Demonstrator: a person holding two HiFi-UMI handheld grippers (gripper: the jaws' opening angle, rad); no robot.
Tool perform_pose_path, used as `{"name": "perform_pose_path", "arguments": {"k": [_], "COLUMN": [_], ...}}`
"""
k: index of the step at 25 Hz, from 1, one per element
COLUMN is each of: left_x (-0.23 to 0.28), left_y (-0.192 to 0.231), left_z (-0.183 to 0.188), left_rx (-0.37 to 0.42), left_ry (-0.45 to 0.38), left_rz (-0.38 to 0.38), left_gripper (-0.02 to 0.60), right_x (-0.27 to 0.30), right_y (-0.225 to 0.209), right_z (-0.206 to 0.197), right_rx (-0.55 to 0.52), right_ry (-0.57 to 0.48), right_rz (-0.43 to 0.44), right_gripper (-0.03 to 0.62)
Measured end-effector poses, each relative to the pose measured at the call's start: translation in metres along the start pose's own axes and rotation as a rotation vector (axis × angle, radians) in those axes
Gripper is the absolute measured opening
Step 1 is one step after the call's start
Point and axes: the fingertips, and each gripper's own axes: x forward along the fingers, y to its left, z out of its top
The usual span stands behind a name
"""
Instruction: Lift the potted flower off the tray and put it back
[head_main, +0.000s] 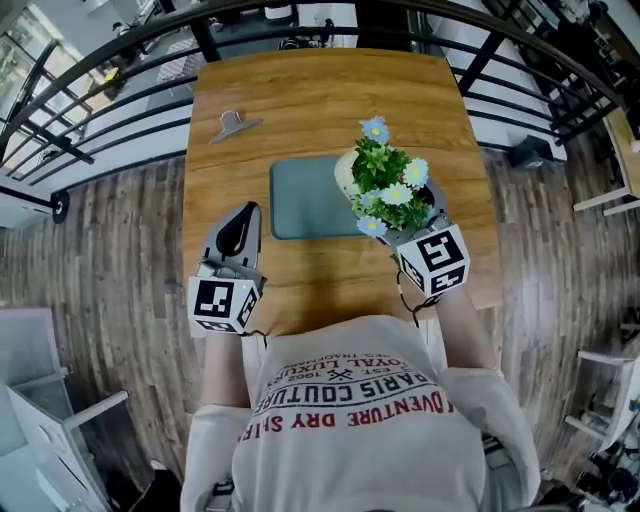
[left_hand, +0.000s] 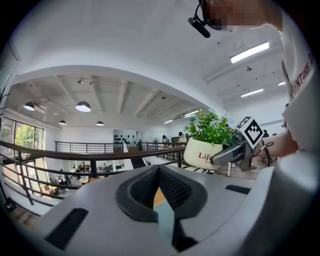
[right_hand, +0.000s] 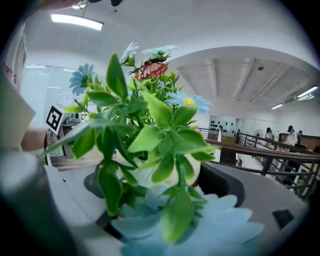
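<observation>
Right now my right gripper (head_main: 405, 214) is clamped on the potted flower (head_main: 385, 180), one jaw on each side of the cream pot. In the right gripper view, green leaves and pale blue blooms fill almost everything ahead of me, and the pot shows only in patches behind them. From the head view the plant sits over the right-hand edge of the grey-green tray (head_main: 303, 200), which lies flat in the middle of the wooden table (head_main: 320, 100). From above I cannot tell whether the pot's base touches the tray. In the left gripper view the pot stands upright at about the level of the railing (left_hand: 90, 154) behind it.

My left gripper (head_main: 247, 215) is well apart from the plant, over the bare wood just left of the tray and pointing away from me. Its jaws are together at the tips and grip nothing. Through the small gap lower down between them I see a strip of tray and wood. A metal clip (head_main: 232, 126) lies on the far left part of the table, apart from everything else.
</observation>
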Motion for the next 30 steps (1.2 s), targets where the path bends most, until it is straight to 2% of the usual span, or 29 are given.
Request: {"name": "perform_pose_path", "arguments": {"k": [6,14,20,26,30], "left_x": [-0.011,-0.014,-0.007,-0.001,0.002], "left_y": [-0.003,-0.005,-0.008,-0.015,-0.015], "left_z": [0.008,0.005,0.006,0.011,0.009], "left_rx": [0.021,0.019,0.018,0.007,0.000], "left_ry": [-0.008,-0.008,-0.005,-0.032,-0.040], "left_rz": [-0.013,-0.030,-0.030,-0.052,-0.039], "left_gripper": [0.012,0.012,0.012,0.012,0.012], "right_x": [-0.027,-0.027,-0.017,-0.002,0.011], "right_y": [-0.004,-0.002,-0.007,-0.013,-0.014], "right_z": [0.000,-0.005,-0.005,-0.008,-0.014], "right_rx": [0.041,0.051,0.054,0.048,0.036], "right_ry": [-0.010,-0.020,-0.025,-0.016,-0.011], "right_rz": [-0.093,-0.110,-0.091,-0.040,-0.003], "right_gripper": [0.471,0.471,0.471,0.471,0.471]}}
